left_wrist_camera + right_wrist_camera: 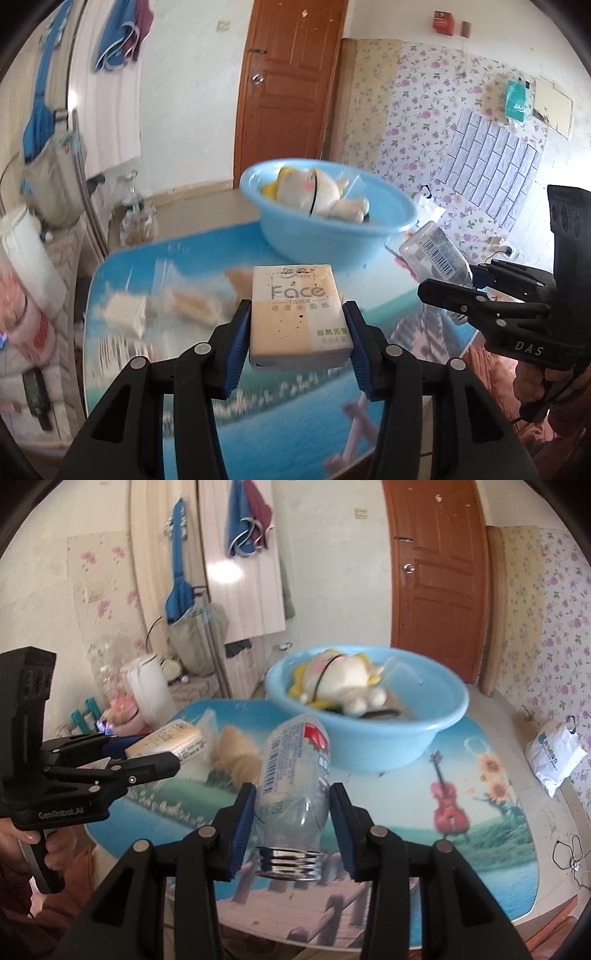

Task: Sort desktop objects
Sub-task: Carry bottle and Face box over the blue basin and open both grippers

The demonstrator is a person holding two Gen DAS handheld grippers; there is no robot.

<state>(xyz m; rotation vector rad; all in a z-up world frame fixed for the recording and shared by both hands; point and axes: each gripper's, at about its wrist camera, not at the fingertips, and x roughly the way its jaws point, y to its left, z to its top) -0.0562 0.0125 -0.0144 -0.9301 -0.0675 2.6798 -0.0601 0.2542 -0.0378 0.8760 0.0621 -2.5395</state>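
Note:
My left gripper is shut on a beige "Face" tissue pack and holds it above the table. It also shows in the right wrist view, with the tissue pack in it. My right gripper is shut on a clear plastic bottle, open neck toward the camera. It also shows in the left wrist view, holding the bottle. A blue basin stands at the table's far side with a white plush toy in it.
The round table has a printed scenic top. A small white pack and a bagged bread-like item lie at its left. A white bag lies on the floor at right. A wooden door is behind.

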